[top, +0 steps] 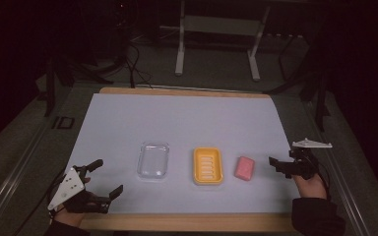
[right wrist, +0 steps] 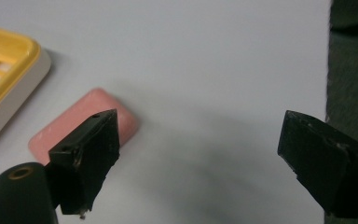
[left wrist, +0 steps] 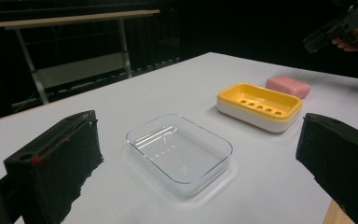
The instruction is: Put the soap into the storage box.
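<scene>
Three things lie in a row on the white mat: a clear plastic tray (top: 153, 160), a yellow soap dish with a slotted insert (top: 207, 165) and a pink bar of soap (top: 244, 168). My left gripper (top: 108, 177) is open near the mat's front left corner, left of the clear tray. Its own view looks across the clear tray (left wrist: 179, 151) to the yellow dish (left wrist: 259, 106) and the soap (left wrist: 288, 87). My right gripper (top: 275, 166) is open just right of the soap, apart from it. Between its spread jaws (right wrist: 205, 154) is bare mat; the soap (right wrist: 74, 121) lies behind the left jaw, beside the yellow dish (right wrist: 2, 70).
The white mat (top: 177, 118) covers a wooden table whose edge (top: 187, 222) shows at the front. Dark floor surrounds it, with cables (top: 135, 64) and a metal table frame (top: 216, 44) beyond the far edge. The mat's right edge (right wrist: 328, 70) is close to my right gripper.
</scene>
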